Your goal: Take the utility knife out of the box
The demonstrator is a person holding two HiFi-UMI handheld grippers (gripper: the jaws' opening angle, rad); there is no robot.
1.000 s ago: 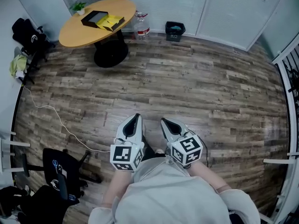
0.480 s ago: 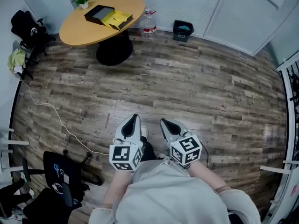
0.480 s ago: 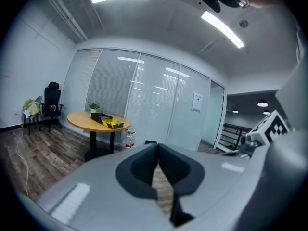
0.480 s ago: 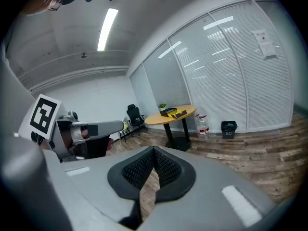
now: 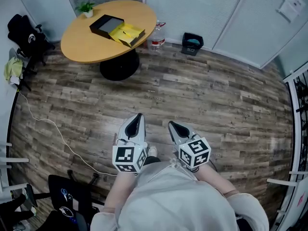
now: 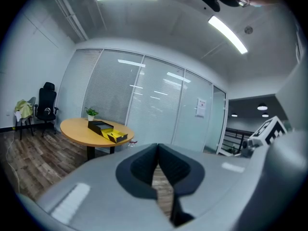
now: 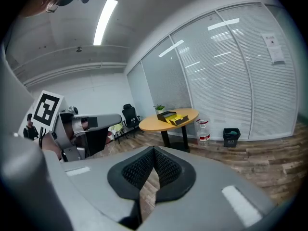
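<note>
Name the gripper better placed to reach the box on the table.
Left, marginally: the box lies ahead and leftward, on the left gripper's side. The right gripper is likewise shut, empty, far off.

The floor [image 5: 216,95] shows rough-grained, weathered wood planks with a faint sheen, the table [image 5: 86,44] a smooth matt wood-tone top, the box [image 5: 107,24] matt black and yellow surfaces, and the left gripper [image 5: 138,117] and right gripper [image 5: 172,125] smooth grey plastic shells around dimpled matt black pads [image 7: 166,170].
</note>
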